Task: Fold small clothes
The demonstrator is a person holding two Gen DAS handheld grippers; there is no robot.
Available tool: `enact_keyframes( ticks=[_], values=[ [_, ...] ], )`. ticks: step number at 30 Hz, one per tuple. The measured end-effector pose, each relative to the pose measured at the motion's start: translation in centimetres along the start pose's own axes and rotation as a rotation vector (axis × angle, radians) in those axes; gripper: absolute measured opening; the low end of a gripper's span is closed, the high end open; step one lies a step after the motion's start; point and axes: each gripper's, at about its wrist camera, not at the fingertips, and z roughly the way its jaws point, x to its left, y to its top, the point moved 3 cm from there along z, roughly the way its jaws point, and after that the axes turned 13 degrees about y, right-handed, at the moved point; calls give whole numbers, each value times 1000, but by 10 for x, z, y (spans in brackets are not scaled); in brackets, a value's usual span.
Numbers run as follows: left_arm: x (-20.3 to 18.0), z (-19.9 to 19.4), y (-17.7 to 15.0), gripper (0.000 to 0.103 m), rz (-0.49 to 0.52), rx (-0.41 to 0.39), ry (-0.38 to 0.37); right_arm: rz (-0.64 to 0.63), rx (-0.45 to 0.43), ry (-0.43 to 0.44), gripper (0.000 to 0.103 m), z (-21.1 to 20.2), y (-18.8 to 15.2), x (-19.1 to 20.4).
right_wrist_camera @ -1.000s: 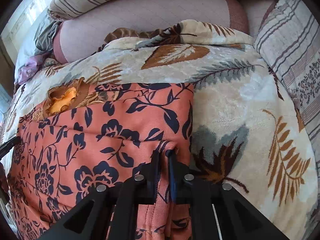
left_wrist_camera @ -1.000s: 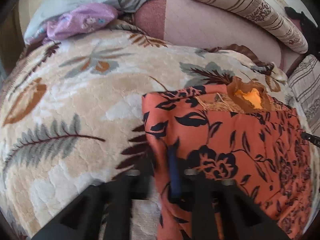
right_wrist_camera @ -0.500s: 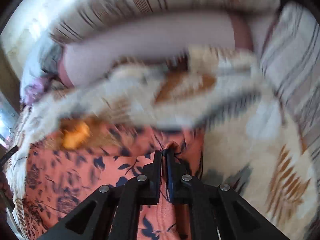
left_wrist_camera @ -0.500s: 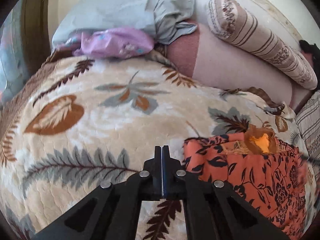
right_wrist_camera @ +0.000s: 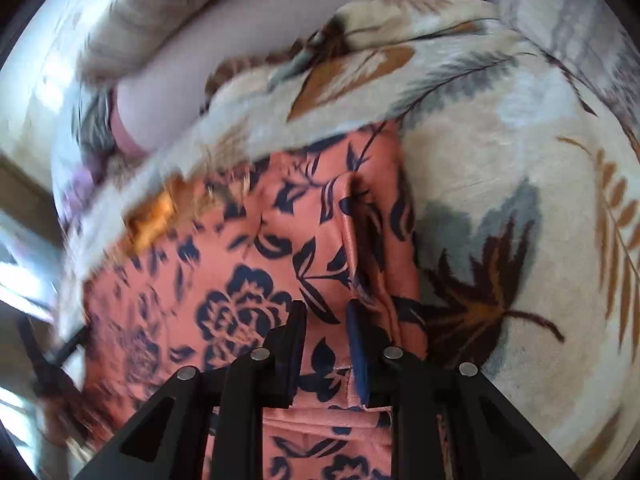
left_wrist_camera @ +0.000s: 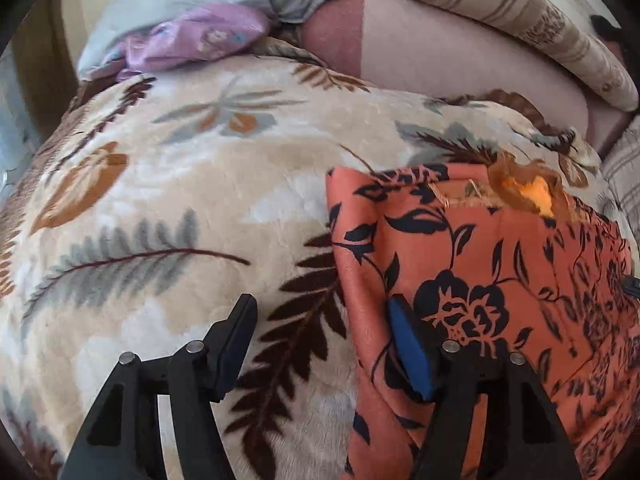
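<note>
Your orange floral garment [left_wrist_camera: 480,280] lies flat on the leaf-print blanket [left_wrist_camera: 180,220], lower right of frame, apparently folded once. Left gripper [left_wrist_camera: 324,344] is wide, empty, straddling its edge. Right gripper [right_wrist_camera: 326,344] is narrow, empty. Further folds remain.

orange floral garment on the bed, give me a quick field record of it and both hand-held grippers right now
garment: orange floral garment, lying on leaf-print blanket
left hand-held gripper: open wide, straddling the garment's left edge
right hand-held gripper: open, over the garment beside a raised crease
grip: neither clamps cloth
background: purple cloth, striped pillow
image quality: right wrist view blurred
</note>
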Motion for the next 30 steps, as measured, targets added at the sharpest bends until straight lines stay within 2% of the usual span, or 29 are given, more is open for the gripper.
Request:
enact_keyframes(
  ticks=[1, 2, 3, 4, 5, 8, 11, 14, 15, 16, 17, 18, 19, 20, 21, 22, 24, 25, 26, 27, 28, 30],
  values=[
    [4, -15, 3, 68, -13, -51, 4, -13, -33, -2, 41, -12, 1, 4],
    [7, -31, 4, 69, -15, -102, 2, -58, -70, -25, 76, -25, 2, 9],
    [9, -43, 4, 69, -19, -126, -6, -82, -102, -56, 92, -34, 3, 9],
    [10, -55, 3, 72, -35, -145, -37, -90, -151, -90, 102, -45, 4, 5],
    [10, -65, -1, 75, -56, -161, -85, -76, -189, -96, 102, -53, 5, -2],
    [-9, -76, -13, 77, -48, -163, -190, 16, -158, -41, 102, -46, 15, -25],
    [-35, -69, -16, 76, 13, -155, -182, 0, -147, -29, 101, -29, 40, -30],
    [-50, -54, -8, 76, 10, -144, -203, 1, -115, -40, 98, -1, 59, -36],
    [-53, -43, -8, 76, 31, -138, -172, 8, -87, -36, 85, 13, 61, -38],
    [-55, -22, -10, 75, 47, -75, -118, 7, -39, -41, 55, 27, 64, -41],
    [-53, 3, -17, 75, 37, 21, -76, -40, -27, -82, 25, 31, 67, -37],
    [-48, 10, -20, 75, -5, 7, -117, -61, -23, -79, 19, 29, 69, -29],
    [-44, 8, -20, 75, -25, -3, -137, -89, -58, -119, 17, 23, 71, -24],
    [-45, 5, -17, 74, -15, -3, -127, -145, -112, -282, 14, 19, 73, -26],
    [-45, 1, -15, 71, 0, -2, -115, -131, -122, -395, 15, 20, 74, -39],
    [-42, -4, -13, 65, -2, -7, -114, -54, -97, -372, 19, 23, 73, -55],
    [-23, -19, -3, 65, -59, -55, -143, 0, -155, -238, 24, 5, 71, -62],
    [-13, -24, 5, 67, -85, -80, -154, 24, -161, -184, 51, -5, 68, -61],
    [-5, -25, 13, 71, -107, -83, -156, 47, -175, -148, 87, -17, 62, -59],
    [0, -20, 20, 78, -119, -64, -158, 51, -207, -133, 95, -30, 56, -55],
    [1, -12, 26, 79, -122, -30, -160, 43, -240, -116, 96, -36, 53, -48],
    [-4, 5, 34, 79, -113, 19, -175, 22, -239, -52, 96, -50, 40, -37]
  ],
)
